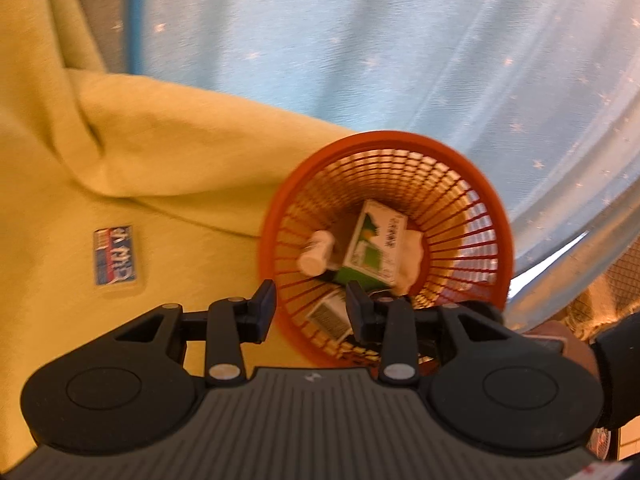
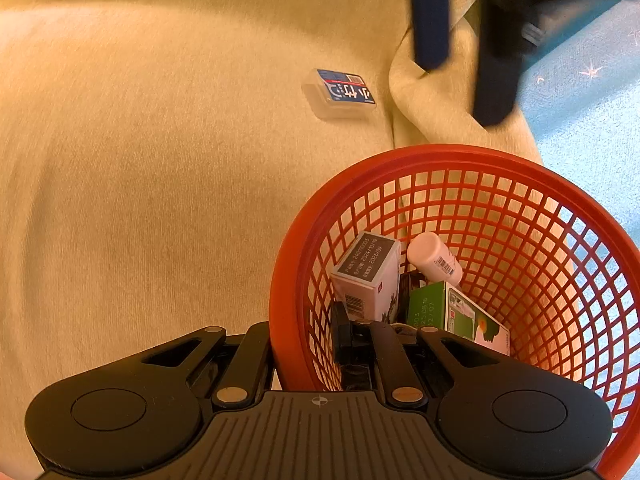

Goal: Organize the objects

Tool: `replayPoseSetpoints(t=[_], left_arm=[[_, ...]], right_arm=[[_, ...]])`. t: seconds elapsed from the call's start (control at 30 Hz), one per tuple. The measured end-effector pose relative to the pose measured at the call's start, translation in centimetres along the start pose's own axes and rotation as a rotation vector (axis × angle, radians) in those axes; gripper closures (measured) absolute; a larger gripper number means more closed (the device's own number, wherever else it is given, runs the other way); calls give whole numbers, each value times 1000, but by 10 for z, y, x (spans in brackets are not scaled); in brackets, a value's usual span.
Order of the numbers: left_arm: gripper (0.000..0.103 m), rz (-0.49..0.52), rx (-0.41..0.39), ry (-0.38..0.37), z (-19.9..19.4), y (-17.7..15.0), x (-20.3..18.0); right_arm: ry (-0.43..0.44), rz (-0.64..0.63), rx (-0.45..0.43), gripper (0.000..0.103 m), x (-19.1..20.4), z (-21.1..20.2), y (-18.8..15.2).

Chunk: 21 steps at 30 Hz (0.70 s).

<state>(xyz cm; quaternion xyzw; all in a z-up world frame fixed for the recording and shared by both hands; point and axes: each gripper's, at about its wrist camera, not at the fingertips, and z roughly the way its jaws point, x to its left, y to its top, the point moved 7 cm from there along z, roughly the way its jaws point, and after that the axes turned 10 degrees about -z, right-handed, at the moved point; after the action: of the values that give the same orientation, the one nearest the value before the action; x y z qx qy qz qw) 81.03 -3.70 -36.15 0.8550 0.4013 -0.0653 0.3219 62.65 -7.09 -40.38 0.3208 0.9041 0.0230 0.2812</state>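
The right gripper (image 2: 306,344) pinches the red mesh basket (image 2: 520,184) by its near rim, one finger inside, one outside. Inside lie a white bottle (image 2: 434,258), lying tilted with its cap away, a green box (image 2: 456,314) and a grey-topped box (image 2: 368,272). Beyond, a small blue-labelled case (image 2: 342,94) lies flat on yellow cloth (image 2: 160,160). The left gripper (image 1: 310,306) hangs part-open over the basket's rim, gripping nothing.

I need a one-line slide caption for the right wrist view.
Right gripper straddling the rim of the red basket holding boxes and a bottle; small case remains on yellow cloth.
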Motion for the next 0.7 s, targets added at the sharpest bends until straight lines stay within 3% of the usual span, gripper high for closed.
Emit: replayPoseSetpoints(t=[0.7], left_arm=[[63,-108,31,206,-7,-15,64]], right_arm=[[4,12,10,96,1,-5,-1]])
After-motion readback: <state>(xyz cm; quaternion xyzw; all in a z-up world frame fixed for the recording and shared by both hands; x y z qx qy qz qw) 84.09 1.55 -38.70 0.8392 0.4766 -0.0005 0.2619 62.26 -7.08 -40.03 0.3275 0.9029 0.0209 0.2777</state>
